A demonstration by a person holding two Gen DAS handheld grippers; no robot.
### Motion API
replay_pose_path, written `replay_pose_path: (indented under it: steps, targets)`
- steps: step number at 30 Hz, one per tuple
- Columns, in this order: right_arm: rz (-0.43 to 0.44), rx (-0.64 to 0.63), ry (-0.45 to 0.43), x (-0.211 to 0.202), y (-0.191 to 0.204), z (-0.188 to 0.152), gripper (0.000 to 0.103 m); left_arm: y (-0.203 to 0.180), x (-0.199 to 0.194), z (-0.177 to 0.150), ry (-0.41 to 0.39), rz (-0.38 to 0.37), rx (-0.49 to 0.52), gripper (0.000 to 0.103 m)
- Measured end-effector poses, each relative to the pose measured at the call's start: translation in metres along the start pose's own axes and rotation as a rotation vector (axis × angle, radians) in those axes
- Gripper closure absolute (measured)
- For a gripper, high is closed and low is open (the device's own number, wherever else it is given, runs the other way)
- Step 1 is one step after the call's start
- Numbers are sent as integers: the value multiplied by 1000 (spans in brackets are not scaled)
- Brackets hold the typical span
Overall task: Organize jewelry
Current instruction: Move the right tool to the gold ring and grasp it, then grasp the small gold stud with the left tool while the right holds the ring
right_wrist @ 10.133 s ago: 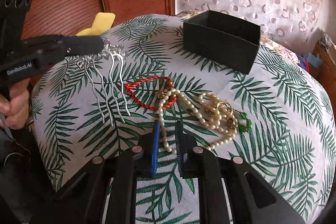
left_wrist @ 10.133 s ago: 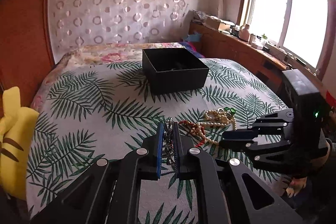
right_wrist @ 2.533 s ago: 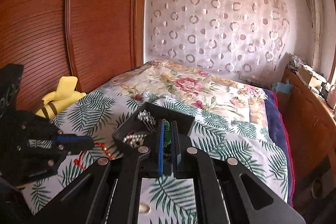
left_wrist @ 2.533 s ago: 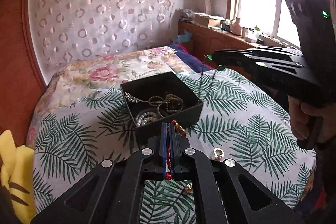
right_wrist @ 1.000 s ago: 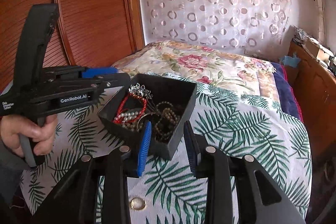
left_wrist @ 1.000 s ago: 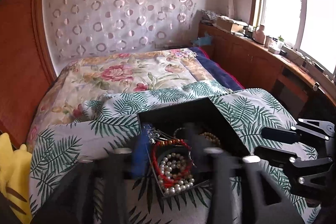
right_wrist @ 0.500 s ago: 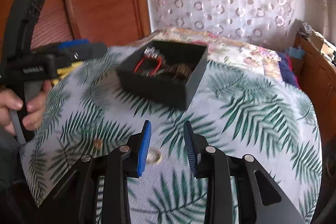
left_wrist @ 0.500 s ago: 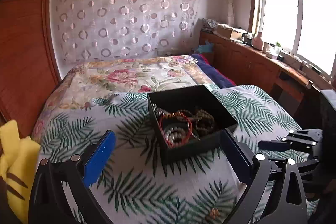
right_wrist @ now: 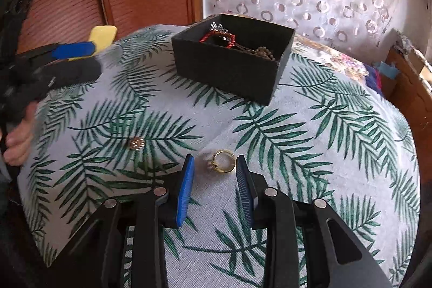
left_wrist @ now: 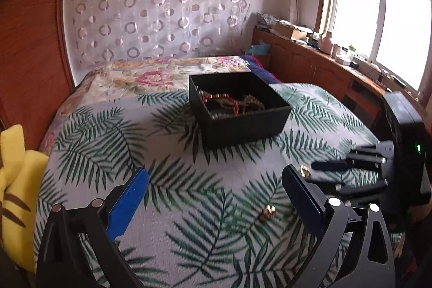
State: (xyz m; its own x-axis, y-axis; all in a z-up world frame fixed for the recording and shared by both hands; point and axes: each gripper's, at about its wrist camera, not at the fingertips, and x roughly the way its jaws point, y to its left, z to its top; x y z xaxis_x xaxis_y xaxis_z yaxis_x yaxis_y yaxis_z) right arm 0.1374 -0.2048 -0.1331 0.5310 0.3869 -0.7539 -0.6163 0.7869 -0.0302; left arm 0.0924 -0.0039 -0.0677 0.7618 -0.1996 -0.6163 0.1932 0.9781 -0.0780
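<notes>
The gold ring looks light, hard and smooth, a small hoop with a little ornament on one side, so I judge it likely to skate or flip out of a pinch. The soft leaf-print bedspread under it should give a little, letting the pads sink around it. The best hold would be across the band's outer sides, low against the cloth, with the ornament left clear.

Taking the black jewelry box as the landmark, the ring lies on the bedspread well in front of it, toward the camera. The right claw stands partly apart, gripping nothing, and the ring sits just beyond its tips, roughly in line with the gap but nearer the right-hand pad.

A smaller gold piece, too small to name surely, lies in front of the box as well, off to the ring's left in the right wrist view. The left claw is spread wide and empty, and that piece lies on the cloth between its pads, nearer the dark one. The box already holds beads and a red cord.
</notes>
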Motion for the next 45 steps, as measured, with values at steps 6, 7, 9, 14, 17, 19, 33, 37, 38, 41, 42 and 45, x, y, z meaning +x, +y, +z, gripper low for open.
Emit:
replay_pose_path:
  steps: [6,7,9,14,17,19,33,37,38,41,42,45]
  targets:
    - [-24,-4,19,6,1,1,69,-6,0,-10,21,-16,13,8]
    - [-25,-4,19,6,1,1,72,-8,0,-11,25,-18,15,8]
    - [-24,-8,17,5,2,0,77,-9,2,-12,33,-19,18,8]
    - [-19,-7,10,3,-3,-2,91,-12,8,-15,58,-28,18,8]
    - [-22,2,-7,0,-5,-3,91,-13,13,-17,74,-32,21,8]
    - [-19,5,-19,-3,-6,-4,91,-15,14,-18,80,-34,25,8]
    - [-17,15,-55,-20,-9,-10,91,-42,26,-26,142,-77,124,27]
    - [-18,18,-58,-20,-9,-10,91,-49,35,-26,173,-76,152,52]
    - [-18,18,-60,-20,-9,-10,91,-49,37,-27,180,-76,155,55]
    - [-18,20,-63,-21,-11,-10,91,-49,42,-28,202,-72,158,66]
    - [-18,20,-64,-21,-11,-10,91,-49,41,-27,199,-78,157,69]
    - [-18,18,-65,-22,-11,-10,91,-50,41,-28,203,-82,162,87]
